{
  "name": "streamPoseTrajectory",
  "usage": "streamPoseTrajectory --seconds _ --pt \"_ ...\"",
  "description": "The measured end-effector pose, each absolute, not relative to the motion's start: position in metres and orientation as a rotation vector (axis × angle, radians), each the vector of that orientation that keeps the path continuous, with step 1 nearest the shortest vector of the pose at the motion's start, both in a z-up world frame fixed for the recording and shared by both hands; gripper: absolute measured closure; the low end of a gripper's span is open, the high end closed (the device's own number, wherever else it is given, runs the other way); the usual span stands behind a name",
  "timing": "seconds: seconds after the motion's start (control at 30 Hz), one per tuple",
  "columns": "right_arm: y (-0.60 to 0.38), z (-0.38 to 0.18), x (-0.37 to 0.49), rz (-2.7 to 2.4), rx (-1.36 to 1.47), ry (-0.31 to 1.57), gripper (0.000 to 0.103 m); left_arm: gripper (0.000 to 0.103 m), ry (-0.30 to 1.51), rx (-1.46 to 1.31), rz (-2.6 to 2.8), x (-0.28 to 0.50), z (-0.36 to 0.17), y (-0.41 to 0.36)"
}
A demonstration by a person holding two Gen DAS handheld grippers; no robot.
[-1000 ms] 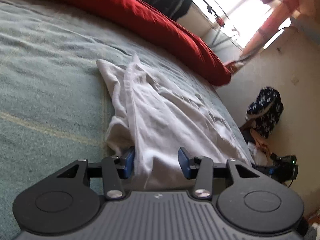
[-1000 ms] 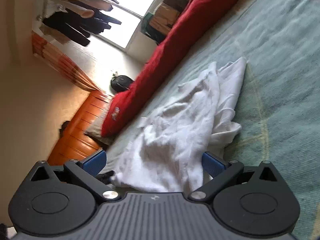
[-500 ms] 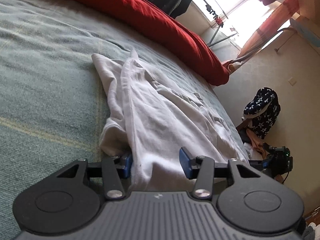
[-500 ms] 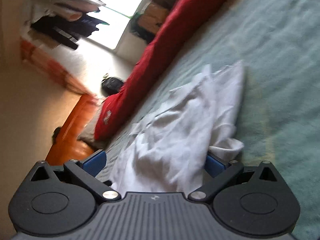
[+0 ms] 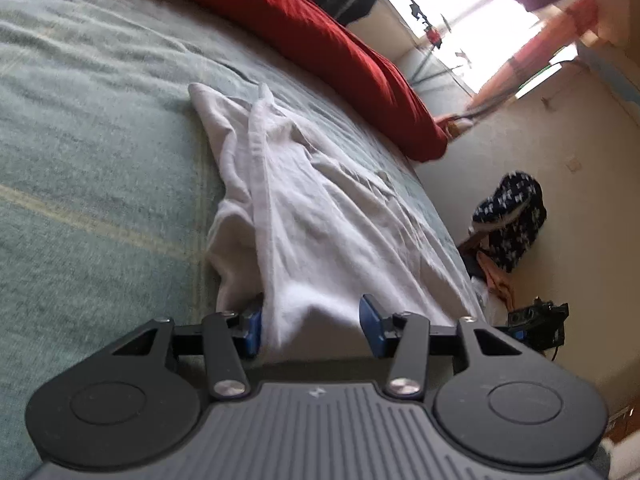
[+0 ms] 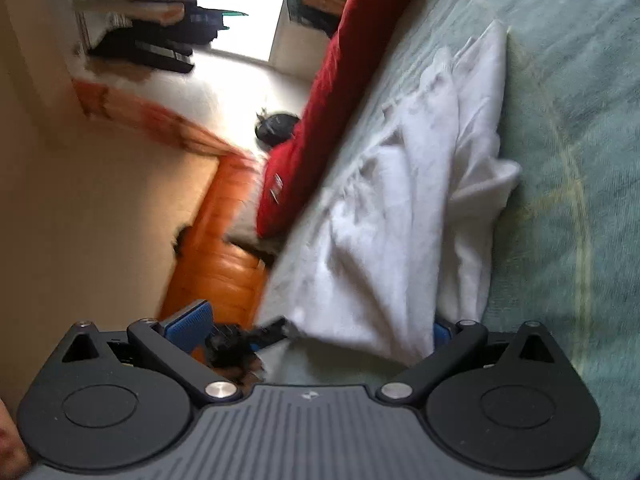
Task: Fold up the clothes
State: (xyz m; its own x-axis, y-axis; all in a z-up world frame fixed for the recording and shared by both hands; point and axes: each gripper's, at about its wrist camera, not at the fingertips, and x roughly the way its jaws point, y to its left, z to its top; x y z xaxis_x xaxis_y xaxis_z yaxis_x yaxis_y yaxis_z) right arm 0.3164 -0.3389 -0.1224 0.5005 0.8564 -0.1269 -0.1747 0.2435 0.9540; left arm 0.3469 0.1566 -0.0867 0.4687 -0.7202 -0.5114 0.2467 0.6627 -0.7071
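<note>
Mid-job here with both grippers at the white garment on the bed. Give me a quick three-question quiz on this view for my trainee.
1. True or false: the white garment lies crumpled on the green bedspread, not yet folded flat.
2. Multiple choice: beyond the garment, along the bed's far side, lies a) a red duvet, b) a blue towel, c) a wooden tray.
3. Fill in: cloth sits between the pads of the left gripper and the right gripper, and both sets of jaws stand ____.

Key: 1 true. 2 a, the red duvet. 3 open; the right gripper's jaws stand wider, one pad clear of the cloth.
</note>
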Motion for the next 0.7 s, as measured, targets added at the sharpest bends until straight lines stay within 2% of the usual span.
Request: streamPoseTrajectory --seconds 0.03,0.1,0.3,0.37,0.5,0.57,0.6,0.67,0.7 --pt "-0.339 -0.122 0.322 0.799 1.105 0.766 0.000 0.062 0.904 -0.594 -0.635 0.349 -0.085 0.155" --pt "-0.336 -0.120 0.332 0.802 1.073 0.807 0.000 0.093 0.927 -0.545 -0.634 0.347 -0.082 0.154" --pt "-0.334 -0.105 0.322 0.780 0.834 0.893 0.001 0.101 0.947 -0.486 -0.617 0.335 -0.080 0.168" --pt "-0.333 -0.102 0.318 0.755 0.773 0.910 0.016 0.101 0.940 -0.467 -0.614 0.334 -0.078 0.166" --pt "-0.325 -0.098 0.309 0.697 0.659 0.937 0.029 0.102 0.916 -0.430 -0.610 0.322 -0.072 0.164" --pt "-0.328 -0.098 0.301 0.664 0.625 0.948 0.051 0.102 0.907 -0.419 -0.602 0.313 -0.069 0.170" --pt "-0.332 -0.100 0.300 0.643 0.624 0.954 0.058 0.102 0.914 -0.424 -0.591 0.311 -0.070 0.174" --pt "-0.344 -0.107 0.301 0.592 0.648 0.966 0.088 0.102 0.915 -0.427 -0.567 0.311 -0.070 0.181" --pt "-0.348 -0.111 0.302 0.577 0.667 0.971 0.091 0.102 0.913 -0.421 -0.550 0.311 -0.069 0.182"
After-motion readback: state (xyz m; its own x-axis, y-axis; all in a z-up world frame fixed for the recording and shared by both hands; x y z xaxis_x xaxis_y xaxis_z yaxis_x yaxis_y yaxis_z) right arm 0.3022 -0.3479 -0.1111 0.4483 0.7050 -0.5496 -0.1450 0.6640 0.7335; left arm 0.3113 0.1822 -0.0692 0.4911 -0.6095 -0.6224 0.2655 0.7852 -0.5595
